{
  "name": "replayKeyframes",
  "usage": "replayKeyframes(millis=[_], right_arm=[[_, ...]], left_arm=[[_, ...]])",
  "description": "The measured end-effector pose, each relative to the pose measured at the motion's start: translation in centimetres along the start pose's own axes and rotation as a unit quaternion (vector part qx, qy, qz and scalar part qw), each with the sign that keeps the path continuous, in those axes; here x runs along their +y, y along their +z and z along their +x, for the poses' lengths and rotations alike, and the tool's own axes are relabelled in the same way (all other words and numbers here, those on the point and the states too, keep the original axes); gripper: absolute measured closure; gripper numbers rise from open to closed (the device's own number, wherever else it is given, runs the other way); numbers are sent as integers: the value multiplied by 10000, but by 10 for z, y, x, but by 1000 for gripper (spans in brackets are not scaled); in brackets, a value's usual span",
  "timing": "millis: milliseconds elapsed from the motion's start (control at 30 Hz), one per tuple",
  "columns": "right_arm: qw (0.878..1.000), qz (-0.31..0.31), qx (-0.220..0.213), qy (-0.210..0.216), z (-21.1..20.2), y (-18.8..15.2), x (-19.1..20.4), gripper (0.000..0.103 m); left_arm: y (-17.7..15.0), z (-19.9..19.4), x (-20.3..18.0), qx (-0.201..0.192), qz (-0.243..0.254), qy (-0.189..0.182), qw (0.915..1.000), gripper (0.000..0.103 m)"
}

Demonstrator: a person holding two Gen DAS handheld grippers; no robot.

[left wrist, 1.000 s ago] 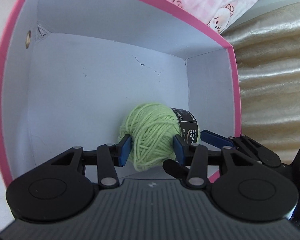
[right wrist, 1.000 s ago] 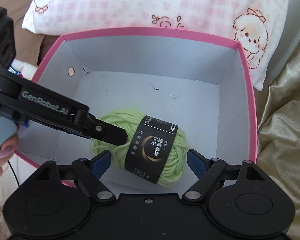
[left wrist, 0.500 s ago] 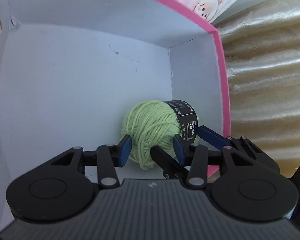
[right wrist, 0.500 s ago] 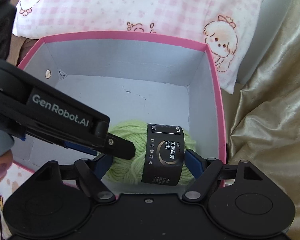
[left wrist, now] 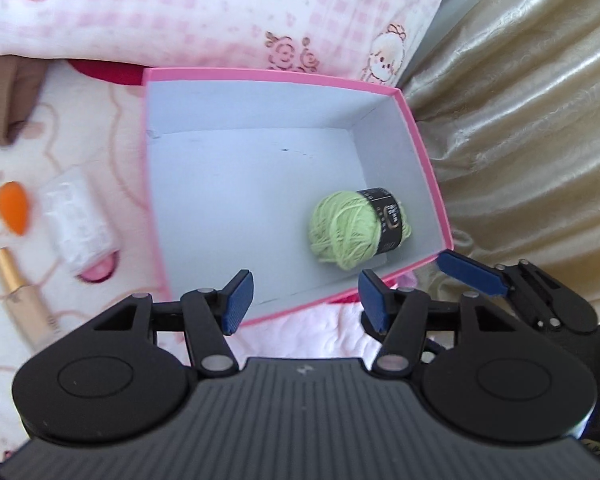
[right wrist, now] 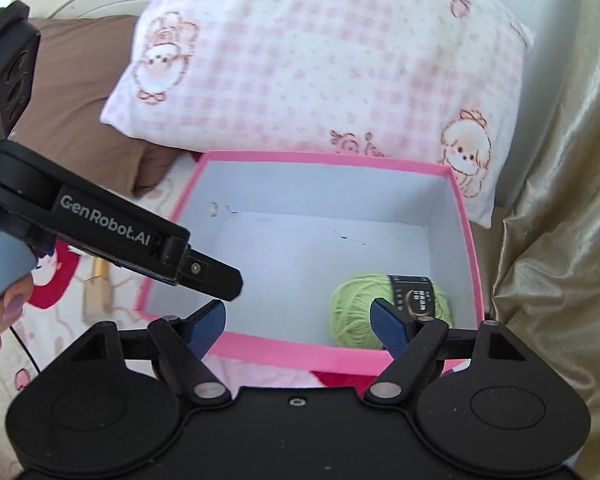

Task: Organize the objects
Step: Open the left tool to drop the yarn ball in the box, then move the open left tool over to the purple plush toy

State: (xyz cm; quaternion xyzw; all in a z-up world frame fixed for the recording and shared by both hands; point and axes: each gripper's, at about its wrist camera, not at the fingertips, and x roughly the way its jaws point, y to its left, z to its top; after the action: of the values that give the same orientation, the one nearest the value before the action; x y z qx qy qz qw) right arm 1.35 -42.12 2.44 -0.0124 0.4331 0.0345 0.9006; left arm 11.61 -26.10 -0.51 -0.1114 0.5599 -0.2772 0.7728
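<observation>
A light green yarn ball (left wrist: 352,232) with a black label lies in the near right corner of the pink box (left wrist: 260,76), white inside. It also shows in the right wrist view (right wrist: 356,312), inside the same box (right wrist: 324,158). My left gripper (left wrist: 306,298) is open and empty, above the box's near edge, clear of the yarn. My right gripper (right wrist: 298,324) is open and empty, just in front of the box's near wall. The left gripper's body (right wrist: 112,228) crosses the right wrist view at the left.
A pink checked pillow (right wrist: 328,52) lies behind the box and a brown pillow (right wrist: 80,92) to its left. Gold curtain fabric (left wrist: 520,100) hangs on the right. Left of the box on the bedsheet lie an orange sponge (left wrist: 14,206), a white packet (left wrist: 78,220) and a gold tube (left wrist: 20,292).
Both grippers let go of the yarn ball and drew back up and out of the box. The yarn now rests in the box's near right corner. The left jaws opened wider.
</observation>
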Motion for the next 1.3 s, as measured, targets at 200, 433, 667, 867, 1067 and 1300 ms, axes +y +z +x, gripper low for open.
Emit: replayKeyframes(millis=[200, 433, 667, 867, 1067, 1300], right_arm=[[9984, -261, 15, 509, -30, 2, 44, 20], [9909, -770, -10, 1105, -47, 0, 95, 20], [9785, -1210, 25, 1671, -45, 9, 143, 20], [9707, -1430, 74, 1928, -28, 20, 179, 20], [9611, -1532, -124, 2296, -8, 34, 222, 19], [9372, -2024, -154, 2836, 19, 40, 285, 19]], left_arm=[[-35, -60, 18, -201, 136, 348, 9991, 42], [-79, -119, 66, -369, -69, 756, 9964, 40], [-96, -166, 110, -750, -306, 1038, 9913, 38], [-99, -188, 146, -978, -407, 1085, 9884, 36], [-102, -193, 202, -1269, -548, 1182, 9833, 31], [-109, -188, 278, -1385, -1086, 1388, 9745, 30]])
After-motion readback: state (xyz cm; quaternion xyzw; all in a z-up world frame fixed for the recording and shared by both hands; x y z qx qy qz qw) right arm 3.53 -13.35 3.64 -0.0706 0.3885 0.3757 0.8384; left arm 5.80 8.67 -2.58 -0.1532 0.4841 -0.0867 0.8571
